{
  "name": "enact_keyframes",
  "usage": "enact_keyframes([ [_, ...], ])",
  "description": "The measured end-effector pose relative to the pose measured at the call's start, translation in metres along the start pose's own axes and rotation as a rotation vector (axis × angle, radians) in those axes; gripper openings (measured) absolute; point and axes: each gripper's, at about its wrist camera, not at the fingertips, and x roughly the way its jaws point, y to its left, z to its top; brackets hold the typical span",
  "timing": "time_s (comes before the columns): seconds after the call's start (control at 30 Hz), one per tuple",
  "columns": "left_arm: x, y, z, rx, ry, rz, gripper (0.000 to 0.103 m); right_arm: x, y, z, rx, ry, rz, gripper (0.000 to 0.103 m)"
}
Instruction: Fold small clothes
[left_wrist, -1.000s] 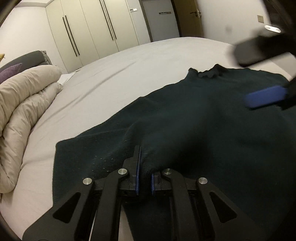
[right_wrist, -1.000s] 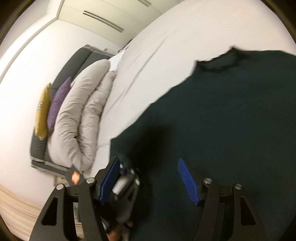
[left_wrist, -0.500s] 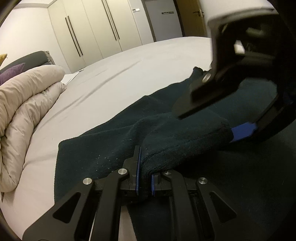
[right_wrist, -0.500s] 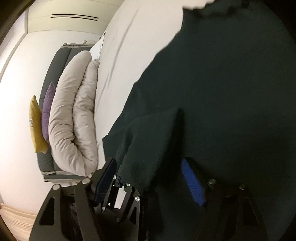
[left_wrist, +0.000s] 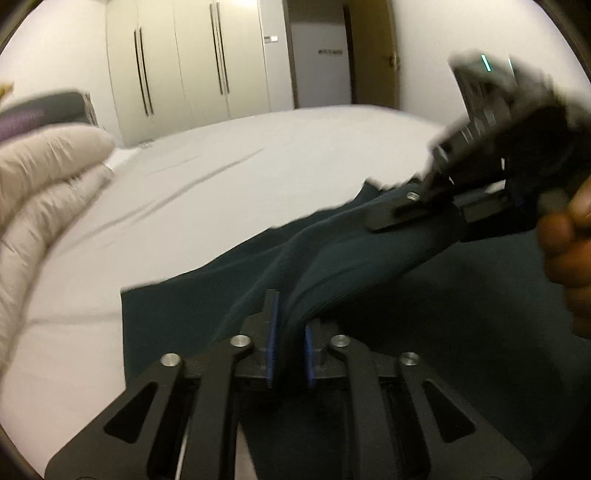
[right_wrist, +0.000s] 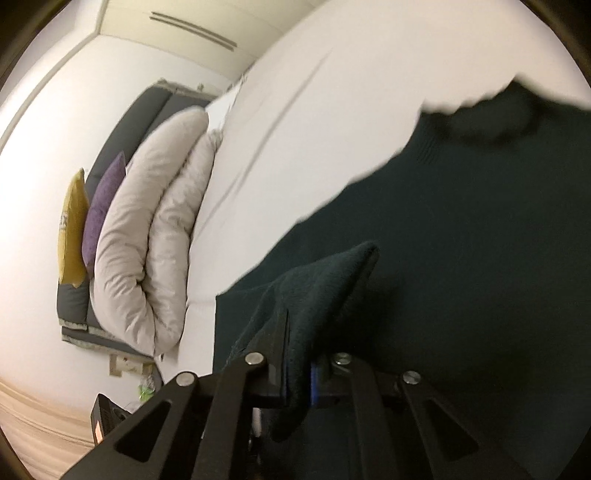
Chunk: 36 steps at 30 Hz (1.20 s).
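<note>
Two grippers, both clamped on the same dark green sweater (left_wrist: 369, 280), which lies spread on the white bed (left_wrist: 229, 177).

Far left of the left wrist view: rolled beige duvet (left_wrist: 40, 173), purple cushion (left_wrist: 22, 120) behind it, well apart from the garment. Wardrobe doors (left_wrist: 184, 62) at the back. No containers in view.

Left gripper (left_wrist: 290, 341): fingers together on a bunched fold of sweater edge, blue pads pressed onto the knit. Fabric runs up and away to the right from the pinch, a taut lifted ridge.

Right gripper (right_wrist: 297, 376): fingers closed on a folded flap of the same edge; flap stands up in a tent above the flat body of the sweater. In the left wrist view it sits upper right, blurred, with the person's hand (left_wrist: 565, 236) on the handle.

Key relation: the lifted edge spans between the two pinch points, long axis roughly left-near to right-far. Body of the sweater lies flat to the right of and beyond both grippers; collar (right_wrist: 491, 110) is at the far end. Bare sheet is to the left.

Judgement: side or sleeve fold in progress, early in the task. Next move likely carries the held edge rightward over the body; both grippers need to travel together or the ridge twists. Right gripper is nearer the collar end.
</note>
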Motion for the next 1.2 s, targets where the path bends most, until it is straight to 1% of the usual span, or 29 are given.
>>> enact_keyframes([
  [0.03, -0.007, 0.010, 0.003, -0.058, -0.023, -0.059, 0.021, -0.012, -0.006, 0.003, -0.004, -0.017, -0.017, 0.009],
  [0.07, -0.015, 0.022, 0.005, -0.116, -0.054, -0.102, 0.024, -0.025, -0.017, 0.006, -0.004, -0.034, -0.037, 0.009],
  [0.1, -0.021, 0.036, 0.007, -0.171, -0.086, -0.105, 0.035, -0.035, -0.026, 0.008, 0.002, -0.050, -0.056, 0.009],
  [0.13, -0.025, 0.046, 0.008, -0.207, -0.105, -0.085, 0.060, -0.046, -0.037, 0.010, 0.013, -0.070, -0.080, 0.009],
  [0.17, -0.029, 0.061, 0.008, -0.260, -0.128, -0.045, 0.070, -0.058, -0.051, 0.012, 0.031, -0.090, -0.106, 0.009],
  [0.2, -0.030, 0.072, 0.007, -0.301, -0.140, -0.028, 0.072, -0.068, -0.063, 0.012, 0.045, -0.106, -0.127, 0.009],
  [0.27, -0.025, 0.101, 0.004, -0.402, -0.113, -0.034, 0.072, -0.080, -0.083, 0.010, 0.081, -0.126, -0.152, 0.009],
  [0.33, -0.019, 0.121, -0.001, -0.489, -0.089, -0.043, 0.072, -0.090, -0.100, 0.006, 0.104, -0.142, -0.170, 0.009],
  [0.4, -0.012, 0.130, -0.004, -0.517, -0.068, -0.050, 0.071, -0.098, -0.113, 0.002, 0.116, -0.156, -0.174, 0.009],
  [0.43, -0.007, 0.129, -0.005, -0.515, -0.057, -0.051, 0.070, -0.099, -0.118, 0.000, 0.125, -0.160, -0.173, 0.009],
  [0.47, -0.004, 0.127, -0.005, -0.496, -0.040, -0.053, 0.069, -0.098, -0.122, -0.002, 0.133, -0.154, -0.178, 0.009],
  [0.5, 0.005, 0.123, -0.004, -0.473, -0.025, -0.054, 0.064, -0.094, -0.122, -0.004, 0.134, -0.146, -0.184, 0.009],
  [0.6, 0.015, 0.106, -0.002, -0.408, 0.005, -0.062, 0.063, -0.096, -0.123, -0.011, 0.120, -0.141, -0.192, 0.009],
  [0.7, 0.015, 0.097, -0.003, -0.382, 0.014, -0.061, 0.060, -0.102, -0.124, -0.017, 0.137, -0.158, -0.187, 0.009],
  [0.77, 0.020, 0.092, -0.004, -0.358, 0.038, -0.053, 0.060, -0.103, -0.129, -0.018, 0.159, -0.157, -0.187, 0.009],
  [0.8, 0.024, 0.088, -0.004, -0.336, 0.059, -0.038, 0.060, -0.102, -0.132, -0.018, 0.169, -0.150, -0.187, 0.009],
  [0.87, 0.036, 0.076, -0.008, -0.270, 0.126, 0.014, 0.056, -0.097, -0.133, -0.018, 0.171, -0.124, -0.188, 0.009],
  [0.9, 0.043, 0.072, -0.010, -0.244, 0.160, 0.041, 0.051, -0.097, -0.133, -0.018, 0.173, -0.117, -0.192, 0.009],
  [0.97, 0.055, 0.071, -0.015, -0.236, 0.209, 0.064, 0.050, -0.097, -0.134, -0.017, 0.180, -0.108, -0.190, 0.011],
  [1.0, 0.058, 0.071, -0.016, -0.234, 0.217, 0.068, 0.050, -0.098, -0.133, -0.016, 0.183, -0.105, -0.190, 0.011],
  [1.07, 0.059, 0.069, -0.017, -0.205, 0.223, 0.115, 0.050, -0.101, -0.132, -0.017, 0.179, -0.103, -0.208, 0.013],
  [1.2, 0.063, 0.063, -0.019, -0.162, 0.235, 0.155, 0.050, -0.108, -0.122, -0.022, 0.126, -0.106, -0.288, 0.014],
])
